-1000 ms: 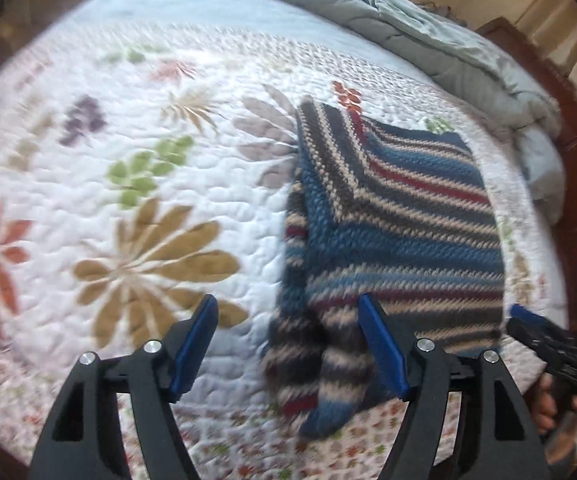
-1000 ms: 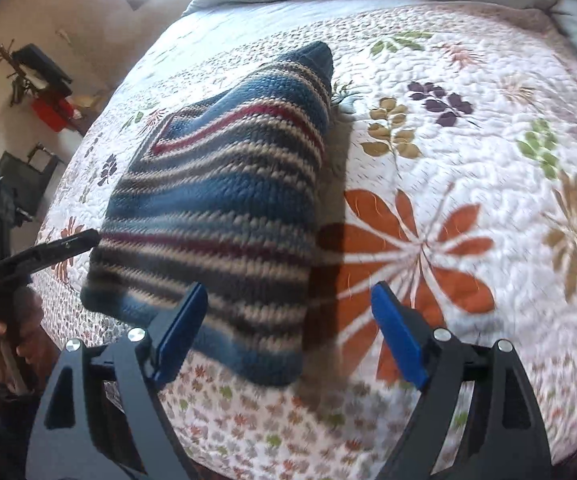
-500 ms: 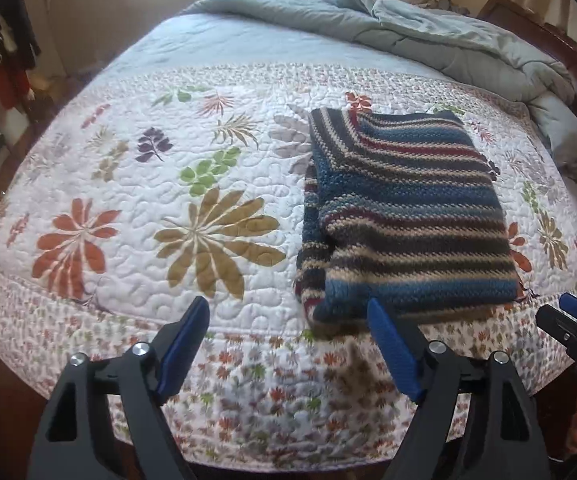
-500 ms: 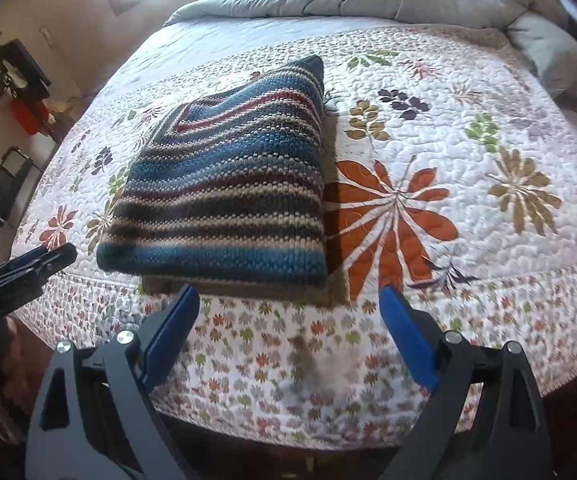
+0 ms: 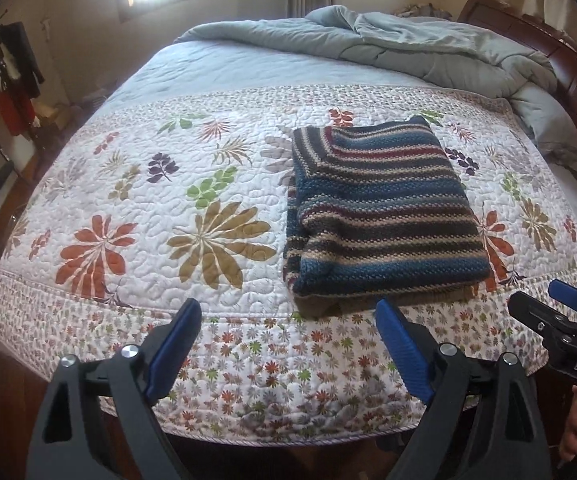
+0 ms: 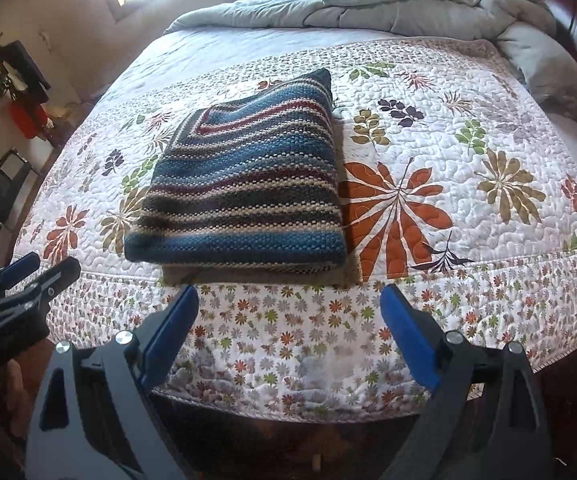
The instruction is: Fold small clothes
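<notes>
Sweater [image 5: 380, 216] lies folded on the bed [image 5: 168, 208]; our left gripper [image 5: 288, 340] and right gripper [image 6: 290, 328] have just spread empty; we judge folding done.

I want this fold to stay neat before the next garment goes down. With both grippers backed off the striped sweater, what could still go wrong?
1. The folded striped sweater lies close to the quilt's near edge; a nudge could slide it off.
2. On its left side, loose layers bulge out and might spread.
3. The left gripper and right gripper, both open and empty, hover just in front; a careless pass might snag the knit.
</notes>
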Tool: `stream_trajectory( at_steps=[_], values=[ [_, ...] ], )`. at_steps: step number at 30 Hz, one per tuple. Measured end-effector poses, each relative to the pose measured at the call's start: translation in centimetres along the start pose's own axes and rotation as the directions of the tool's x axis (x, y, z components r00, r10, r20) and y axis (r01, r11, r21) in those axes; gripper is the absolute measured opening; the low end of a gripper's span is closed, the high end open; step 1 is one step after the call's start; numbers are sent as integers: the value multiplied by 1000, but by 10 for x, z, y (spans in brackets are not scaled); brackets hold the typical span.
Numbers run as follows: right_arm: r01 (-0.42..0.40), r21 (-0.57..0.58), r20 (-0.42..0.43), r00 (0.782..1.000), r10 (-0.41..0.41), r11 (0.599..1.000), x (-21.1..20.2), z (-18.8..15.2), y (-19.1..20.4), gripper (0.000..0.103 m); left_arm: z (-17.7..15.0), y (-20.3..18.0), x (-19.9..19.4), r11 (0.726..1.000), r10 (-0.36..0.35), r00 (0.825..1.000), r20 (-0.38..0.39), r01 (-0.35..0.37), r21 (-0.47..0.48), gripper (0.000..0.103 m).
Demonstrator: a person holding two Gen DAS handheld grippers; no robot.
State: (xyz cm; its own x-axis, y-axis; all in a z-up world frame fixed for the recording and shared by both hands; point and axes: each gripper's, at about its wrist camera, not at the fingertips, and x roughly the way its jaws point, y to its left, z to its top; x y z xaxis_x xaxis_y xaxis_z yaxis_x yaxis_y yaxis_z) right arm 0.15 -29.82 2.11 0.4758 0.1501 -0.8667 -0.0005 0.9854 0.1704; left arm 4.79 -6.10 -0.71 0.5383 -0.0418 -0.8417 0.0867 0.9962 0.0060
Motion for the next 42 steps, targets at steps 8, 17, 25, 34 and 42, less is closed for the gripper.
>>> stream_trajectory(
  at_steps=[8, 17, 25, 34, 42],
  values=[
    [9, 1, 1, 1000, -9, 1000, -9, -2, 6, 92, -6, -2, -4, 1000, 24, 1000, -1, -24, 9, 89],
    [0, 1, -23, 1000, 0, 1000, -6, -8, 14, 92, -15, -5, 2, 999, 46, 998, -30, -45, 14, 89],
    [16, -12, -15, 1000, -16, 1000, -6, -8, 16, 92, -14, -1, 1, 999, 53, 998, -26, -53, 2, 89],
    [21, -21, -8, 1000, -21, 1000, -8, -6, 16, 92, -14, 6, 2, 998, 68, 997, -27, -68, -14, 89],
    [32, -9, -8, 999, -32, 999, -7, -3, 12, 92, -15, 8, 5, 997, 80, 996, -32, -81, -10, 89]
  ],
)
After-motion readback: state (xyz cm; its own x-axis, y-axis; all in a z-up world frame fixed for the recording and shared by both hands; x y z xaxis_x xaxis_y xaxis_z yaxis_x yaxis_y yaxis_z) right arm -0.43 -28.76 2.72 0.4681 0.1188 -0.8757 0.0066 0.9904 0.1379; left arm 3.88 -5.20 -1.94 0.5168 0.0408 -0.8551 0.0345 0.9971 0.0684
